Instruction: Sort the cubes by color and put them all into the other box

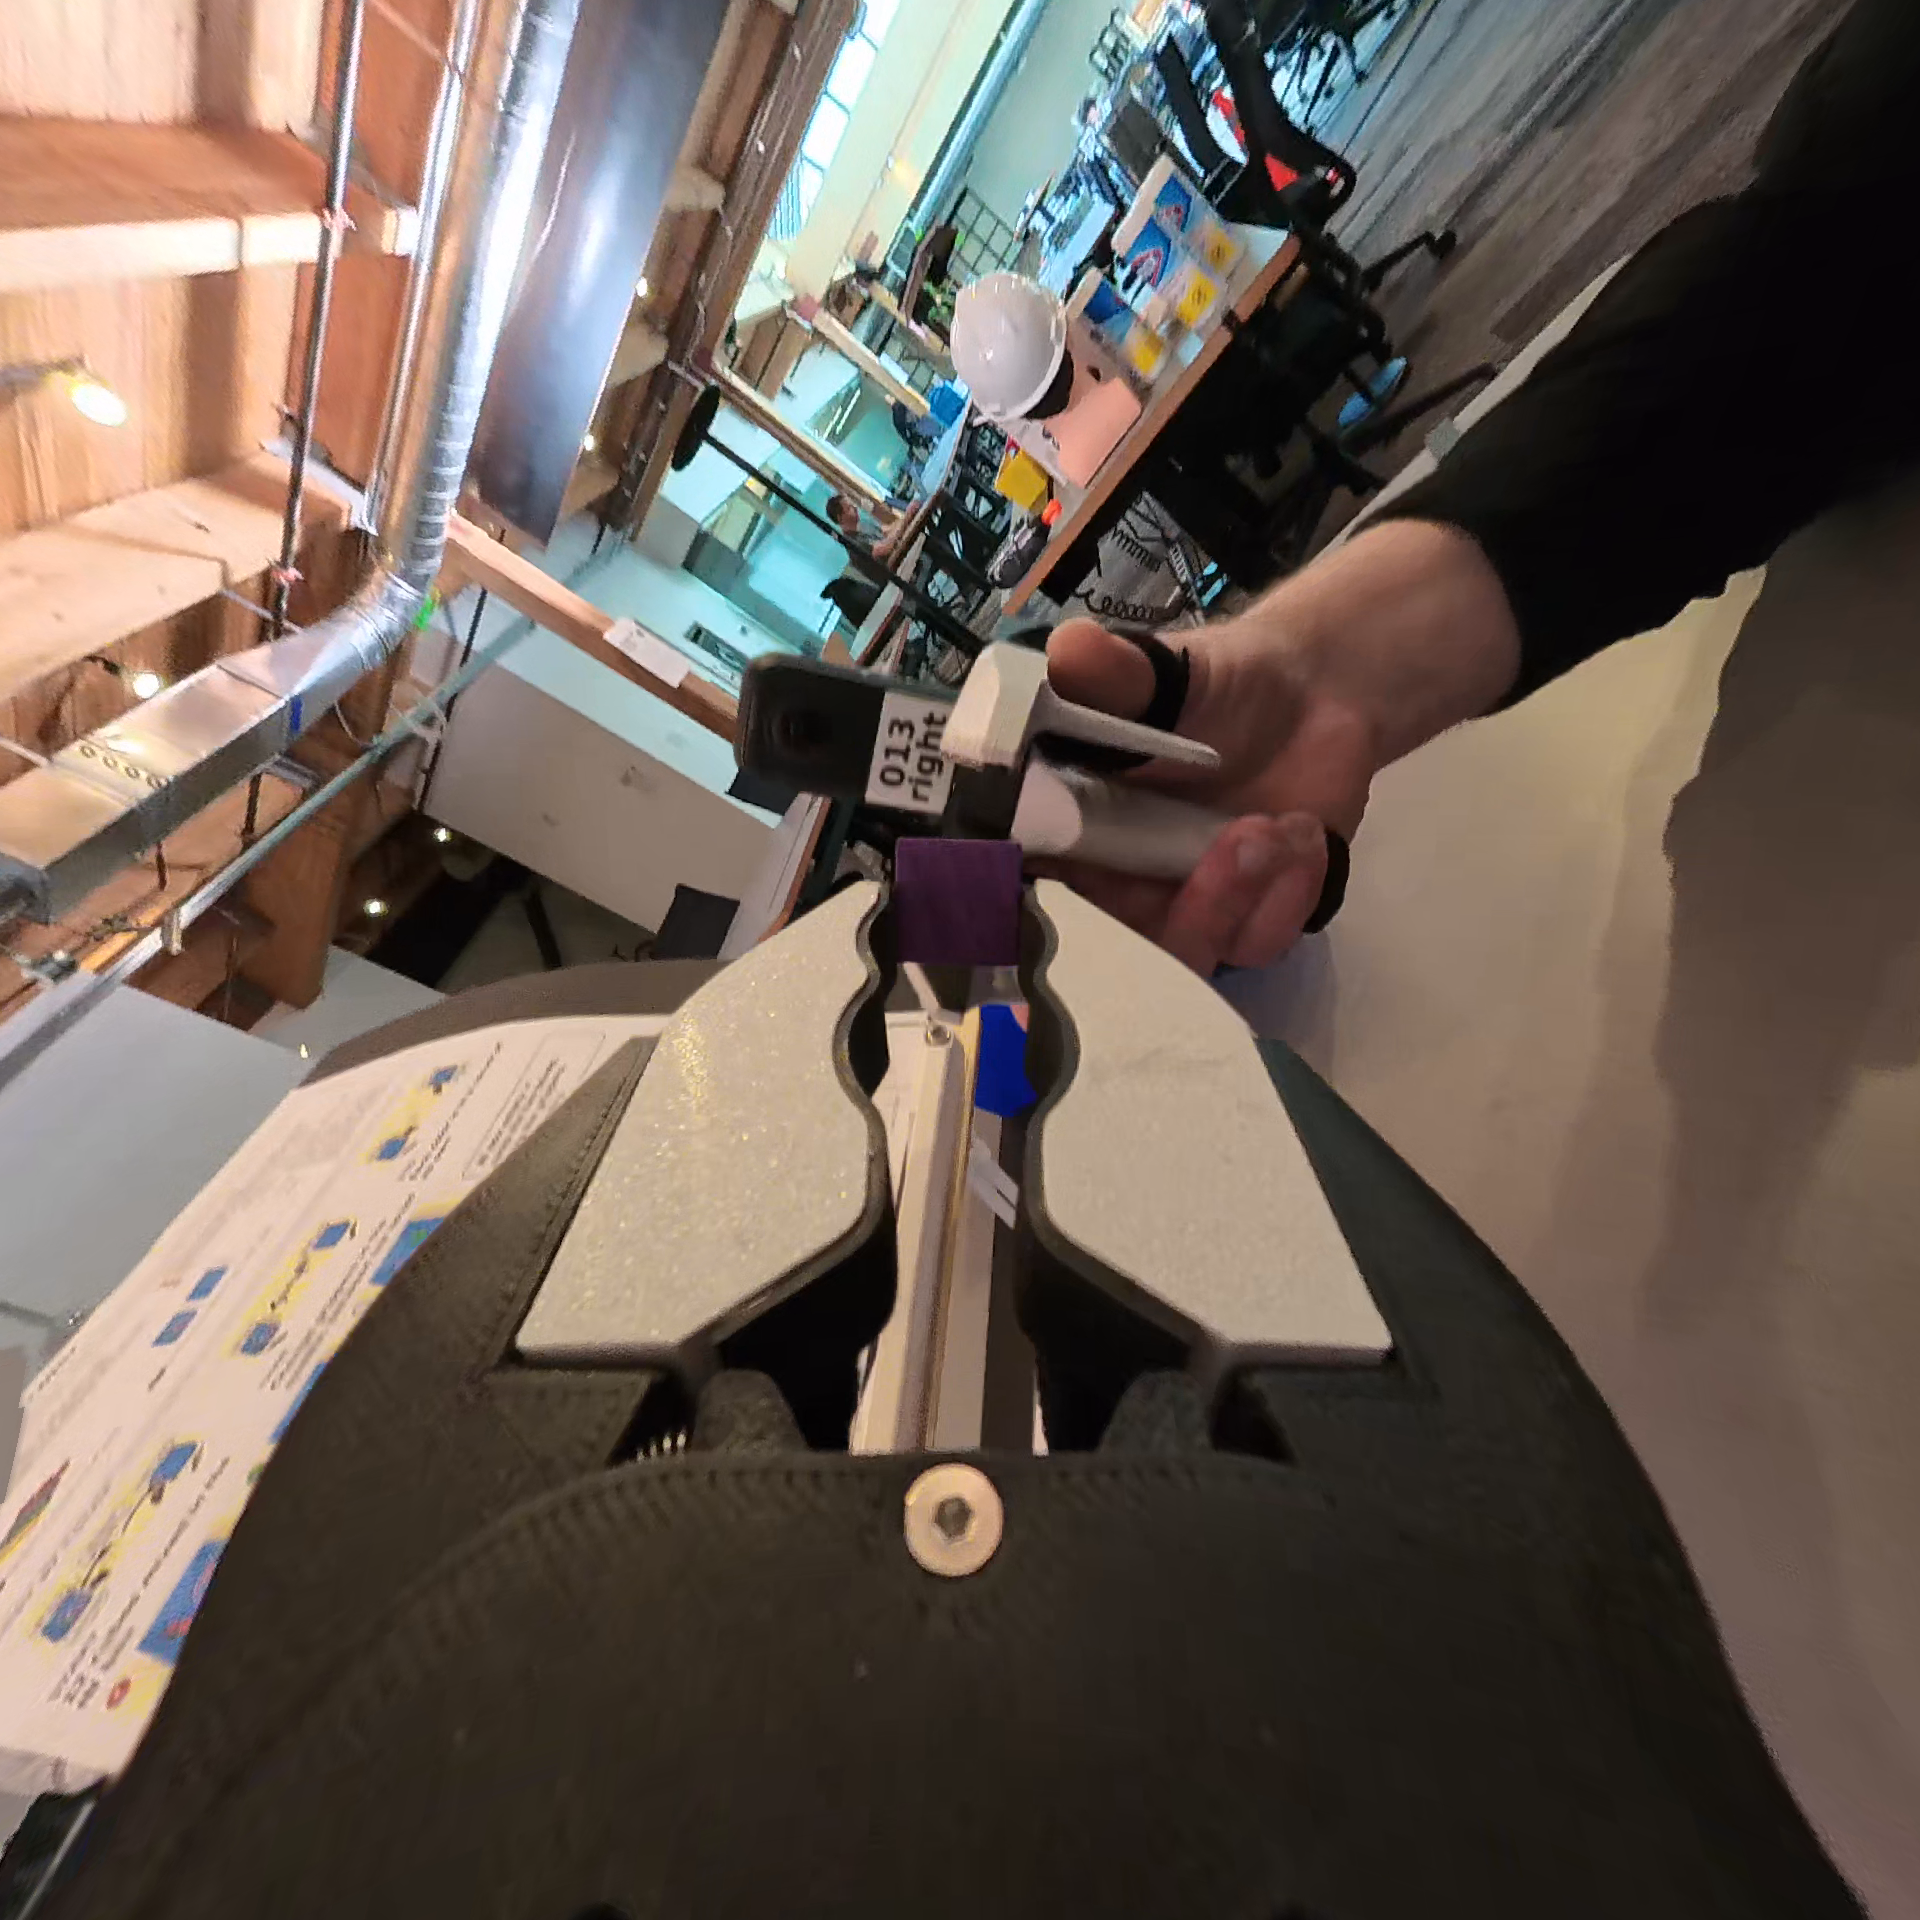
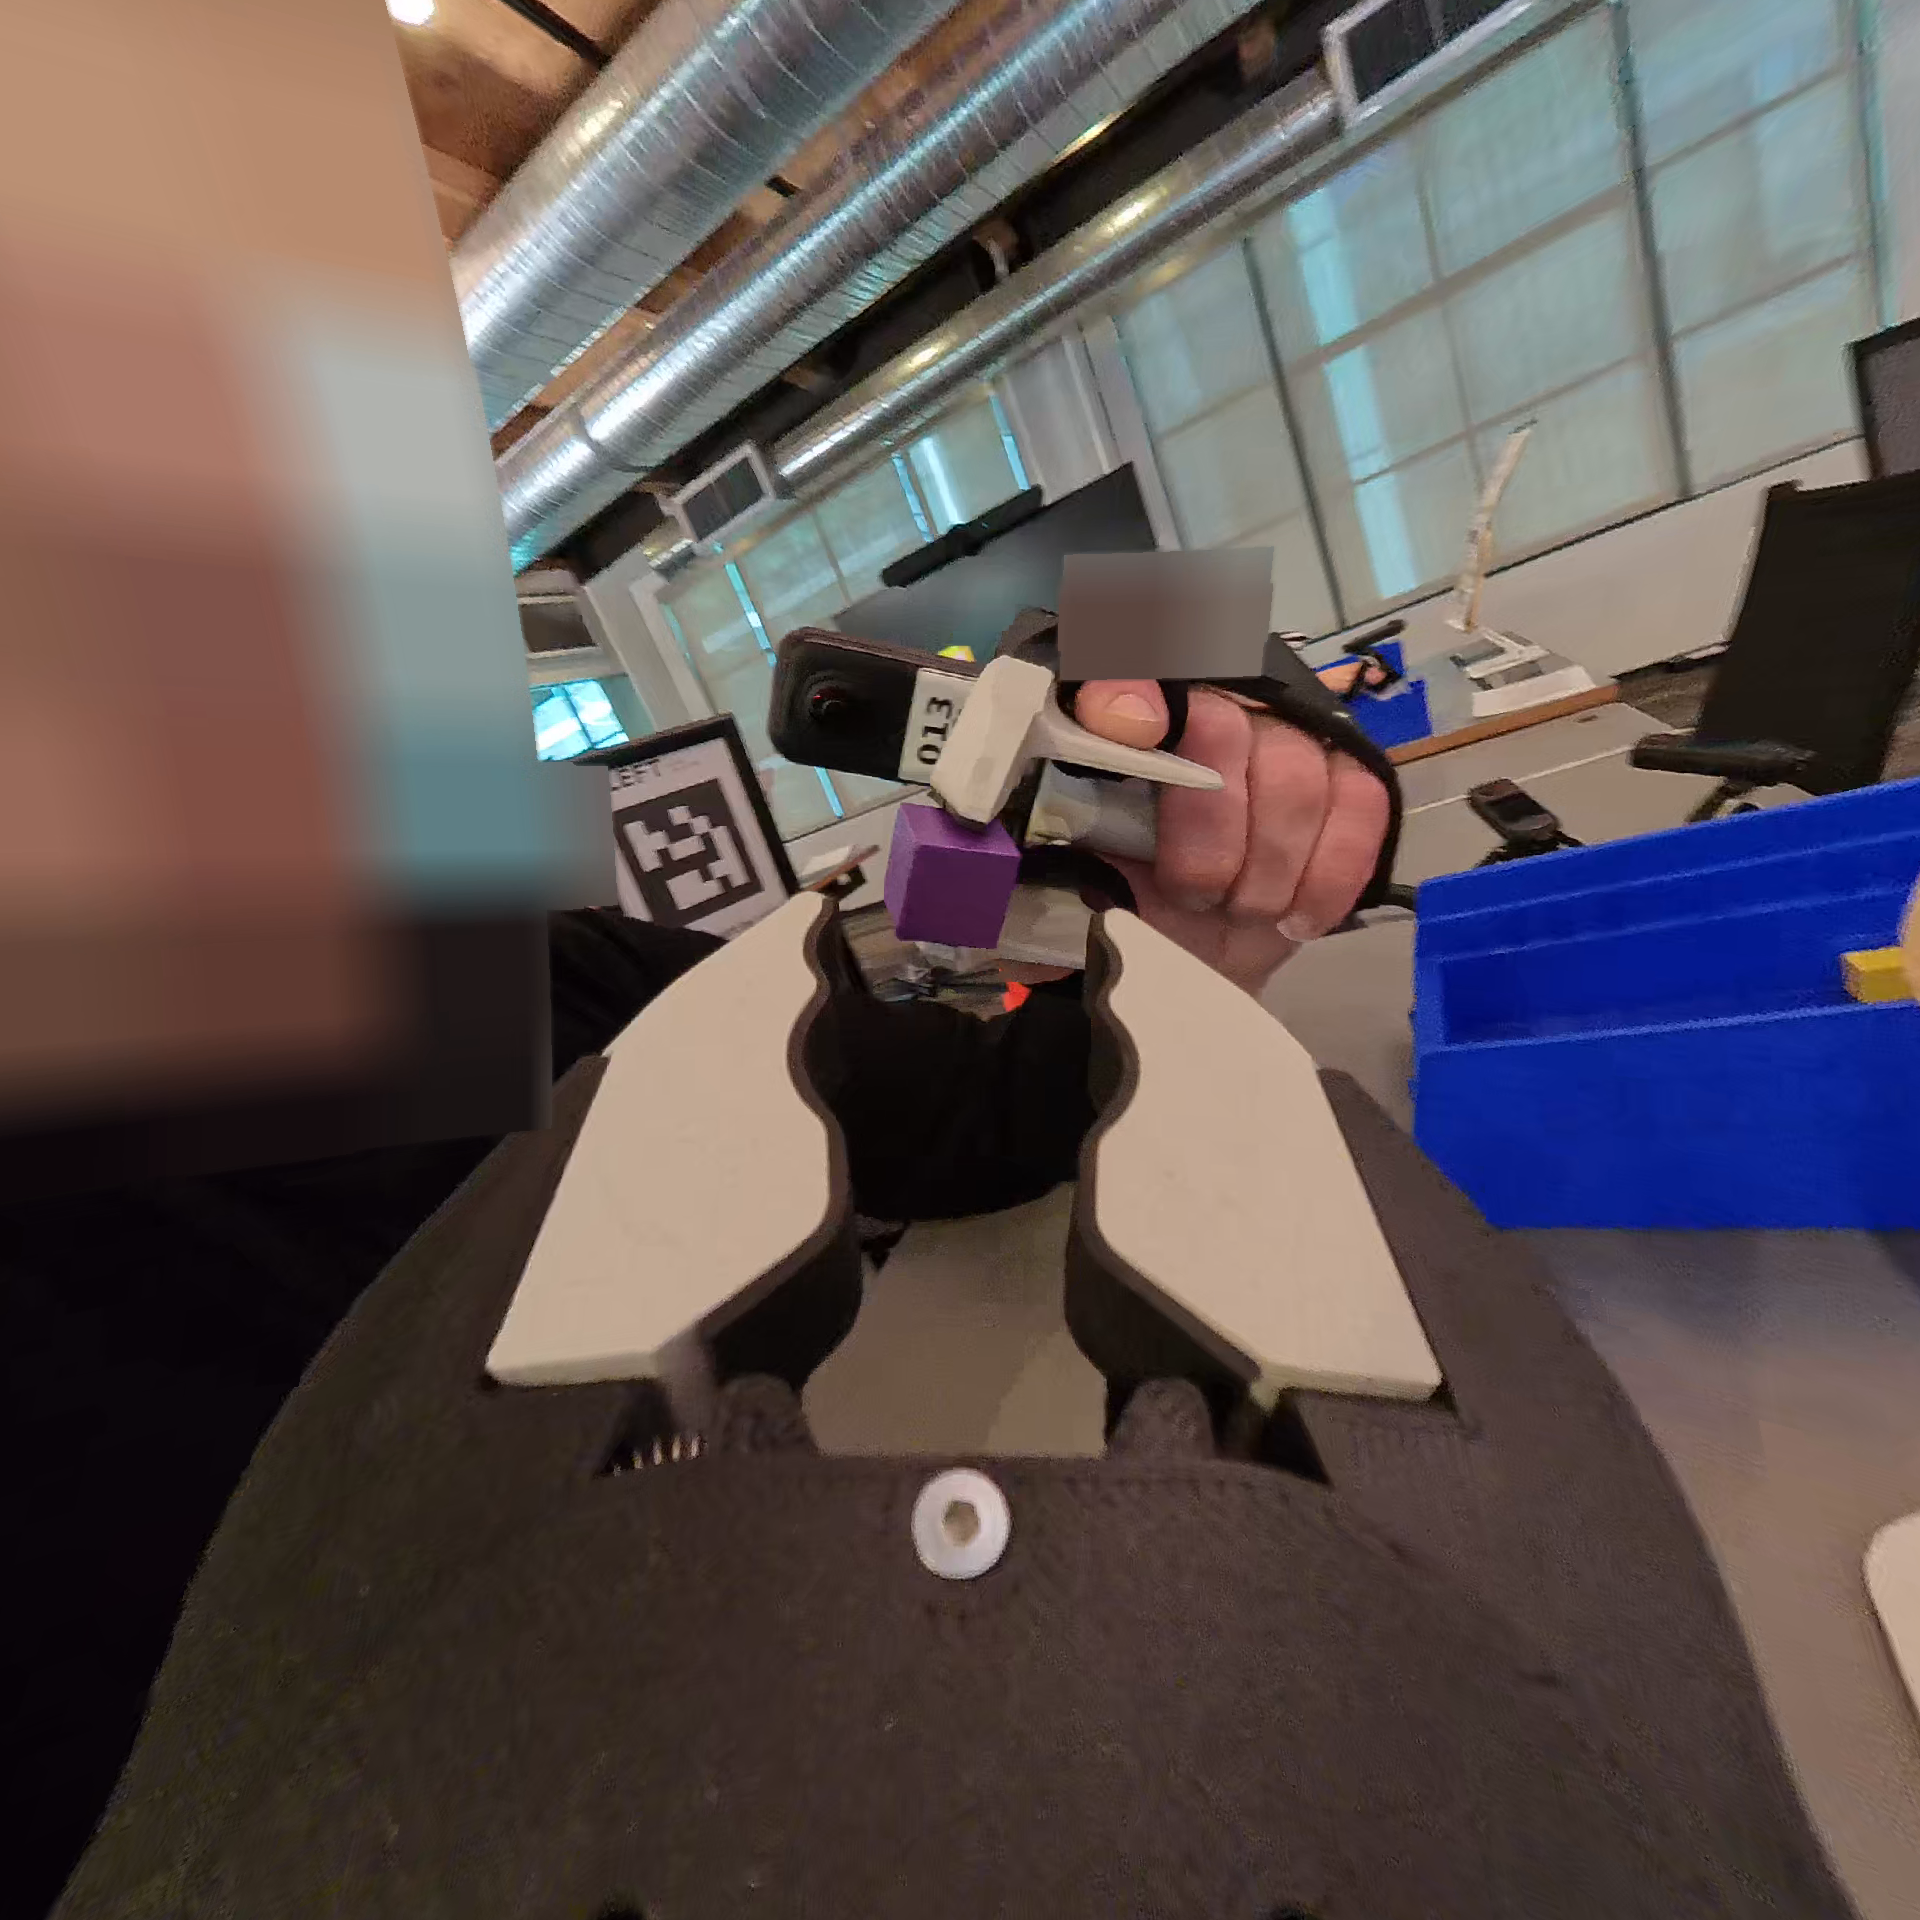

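My left gripper (image 1: pixel 956 906) is shut on a purple cube (image 1: pixel 956 899), pinched between its fingertips and held up in the air. In the right wrist view the same purple cube (image 2: pixel 951 878) hangs just ahead of my right gripper (image 2: pixel 961 923), which is open and empty with its jaws wide apart. The two grippers face each other at close range. A hand (image 1: pixel 1278 748) holds the right gripper's handle. A blue box (image 2: pixel 1662 1039) stands on the table to the right, with a yellow cube (image 2: pixel 1875 977) inside it.
A light table top (image 1: pixel 1558 987) lies on the right. A printed instruction sheet (image 1: pixel 208 1351) lies at the lower left. A black-and-white marker card (image 2: pixel 691 842) stands behind the grippers. A black monitor (image 2: pixel 1829 623) and a dark sleeve (image 1: pixel 1714 364) are at the right. Less than 4 cm separates the two grippers' tips.
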